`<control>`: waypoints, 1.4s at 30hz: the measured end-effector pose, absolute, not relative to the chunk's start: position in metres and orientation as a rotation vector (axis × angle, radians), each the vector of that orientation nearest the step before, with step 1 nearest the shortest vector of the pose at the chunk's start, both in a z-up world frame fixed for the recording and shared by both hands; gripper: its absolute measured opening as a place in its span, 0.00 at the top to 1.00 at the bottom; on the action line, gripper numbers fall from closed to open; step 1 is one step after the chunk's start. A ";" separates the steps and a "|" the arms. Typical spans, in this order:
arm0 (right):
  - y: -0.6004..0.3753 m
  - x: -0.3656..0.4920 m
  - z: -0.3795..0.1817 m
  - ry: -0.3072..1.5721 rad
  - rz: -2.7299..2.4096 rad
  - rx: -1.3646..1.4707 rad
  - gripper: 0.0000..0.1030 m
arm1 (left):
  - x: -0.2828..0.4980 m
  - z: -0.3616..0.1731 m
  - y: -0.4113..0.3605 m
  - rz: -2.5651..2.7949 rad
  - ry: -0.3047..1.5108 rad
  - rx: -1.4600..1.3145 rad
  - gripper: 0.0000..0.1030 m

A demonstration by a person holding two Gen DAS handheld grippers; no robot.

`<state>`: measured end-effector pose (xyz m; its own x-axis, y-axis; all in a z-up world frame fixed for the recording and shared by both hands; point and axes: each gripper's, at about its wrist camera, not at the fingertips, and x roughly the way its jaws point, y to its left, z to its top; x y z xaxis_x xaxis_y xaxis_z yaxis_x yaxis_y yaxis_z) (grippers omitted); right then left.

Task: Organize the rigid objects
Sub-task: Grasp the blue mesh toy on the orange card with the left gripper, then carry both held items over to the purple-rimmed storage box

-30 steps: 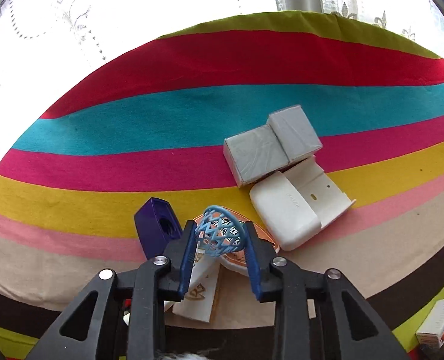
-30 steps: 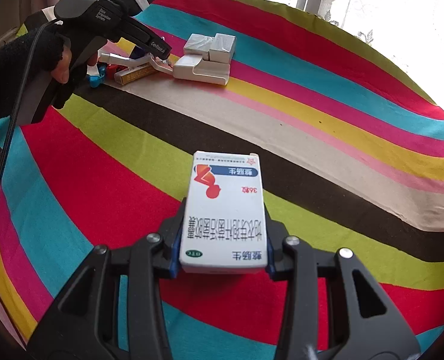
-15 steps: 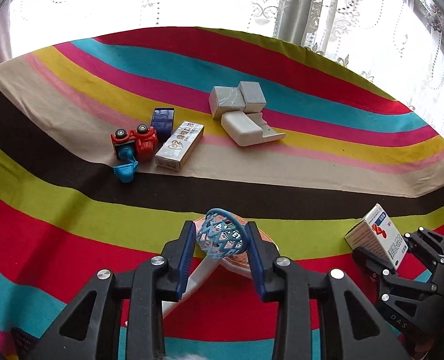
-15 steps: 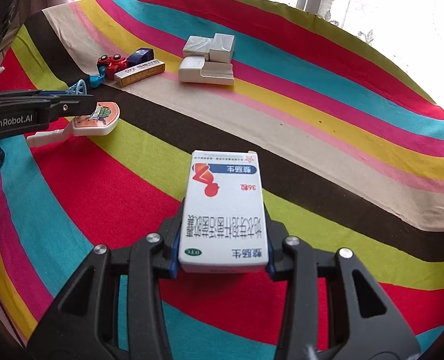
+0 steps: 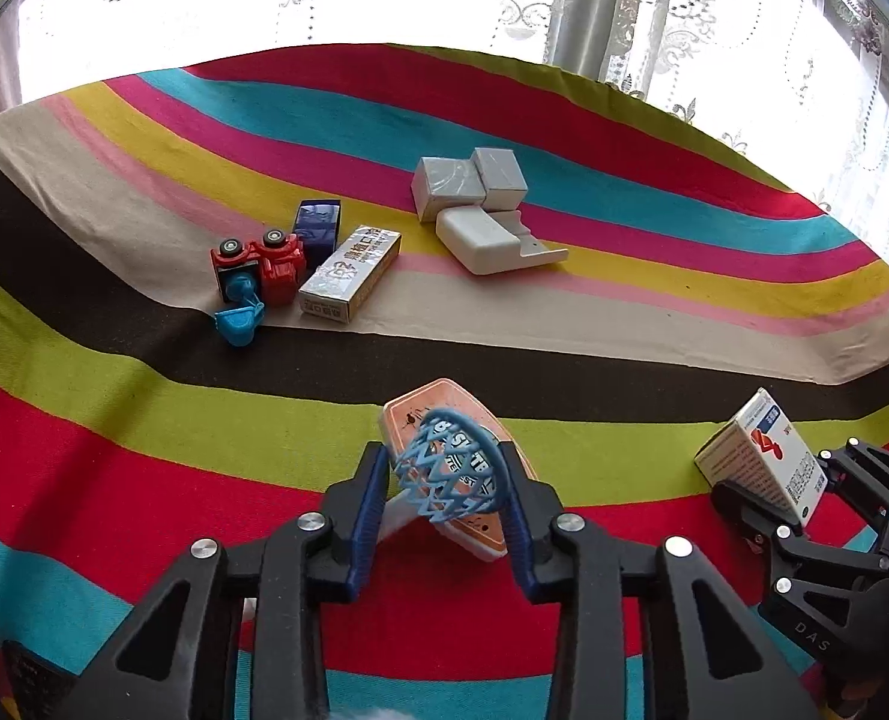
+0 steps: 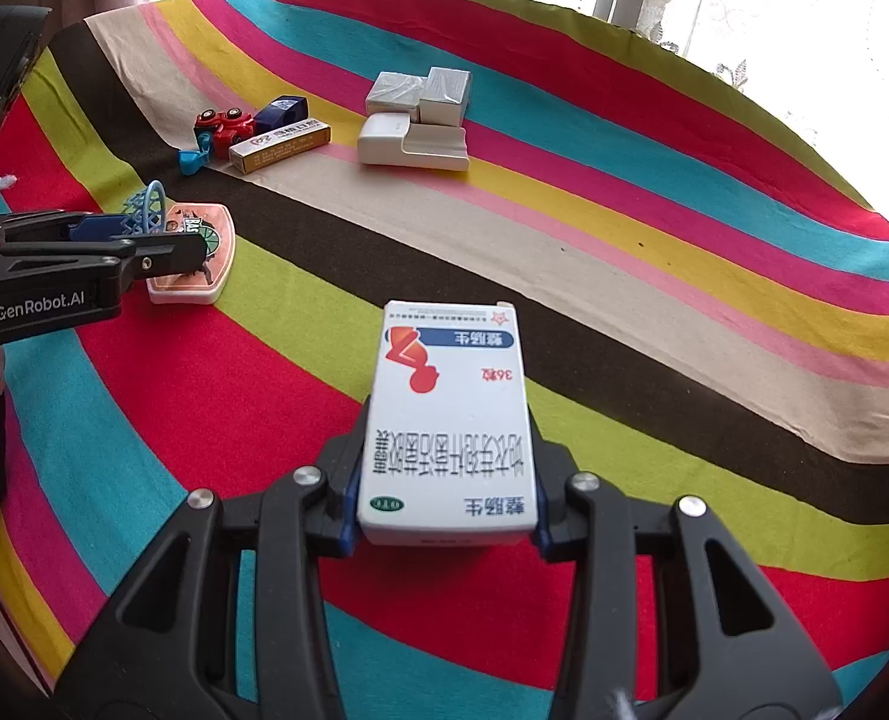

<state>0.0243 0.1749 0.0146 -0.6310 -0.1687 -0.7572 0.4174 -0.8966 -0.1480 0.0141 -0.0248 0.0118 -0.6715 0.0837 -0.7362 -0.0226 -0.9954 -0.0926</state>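
Note:
My left gripper (image 5: 444, 480) is shut on the blue net hoop (image 5: 447, 468) of a toy basketball backboard (image 5: 432, 408), orange and white, held low over the striped cloth; the backboard also shows in the right wrist view (image 6: 195, 267). My right gripper (image 6: 444, 480) is shut on a white medicine box (image 6: 450, 414) with red and blue print, held above the cloth. The box also shows in the left wrist view (image 5: 759, 459) at the right.
On the beige stripe lie a red toy truck (image 5: 261, 264), a blue scoop (image 5: 237, 318), a dark blue block (image 5: 318, 225), a gold-white carton (image 5: 351, 282), two grey boxes (image 5: 468, 183) and a white holder (image 5: 492, 240). Curtained window behind.
My left gripper has pulled back from the group of objects toward me, carrying the hoop and backboard, and now hangs beside the right gripper. The right gripper has held still with its box.

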 end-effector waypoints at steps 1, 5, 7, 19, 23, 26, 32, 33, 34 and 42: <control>0.174 0.025 0.015 0.456 -2.538 1.128 0.57 | 0.017 0.014 -0.022 2.819 -0.117 -1.233 0.65; 0.169 0.027 0.015 0.497 -2.551 1.117 0.57 | 0.034 0.023 -0.010 2.804 -0.159 -1.193 0.65; 0.168 0.028 0.015 0.503 -2.553 1.116 0.57 | 0.043 0.024 -0.004 2.788 -0.161 -1.188 0.65; 0.166 0.030 0.013 0.530 -2.563 1.110 0.58 | 0.067 0.023 0.004 2.751 -0.229 -1.179 0.65; 0.169 0.029 0.013 0.491 -2.552 1.121 0.58 | 0.074 0.028 0.001 2.759 -0.234 -1.176 0.65; 0.176 0.025 0.013 0.414 -2.533 1.142 0.58 | 0.082 0.031 -0.002 2.763 -0.230 -1.181 0.65; 0.199 0.013 0.013 0.220 -2.546 1.201 0.57 | 0.100 0.037 -0.006 2.772 -0.222 -1.181 0.65; 0.200 0.013 0.013 0.219 -2.551 1.204 0.57 | 0.103 0.038 -0.006 2.774 -0.215 -1.179 0.65; 0.199 0.013 0.013 0.225 -2.554 1.205 0.57 | 0.107 0.040 -0.006 2.774 -0.209 -1.177 0.65; 0.214 0.027 0.021 0.005 -2.570 1.242 0.57 | 0.130 0.038 -0.011 2.767 -0.174 -1.201 0.65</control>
<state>0.0272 0.2137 0.0214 -0.5879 -0.2538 -0.7681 0.2566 -0.9590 0.1204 0.1297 -0.0113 0.0383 -0.6779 0.1548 -0.7187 -0.0636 -0.9863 -0.1525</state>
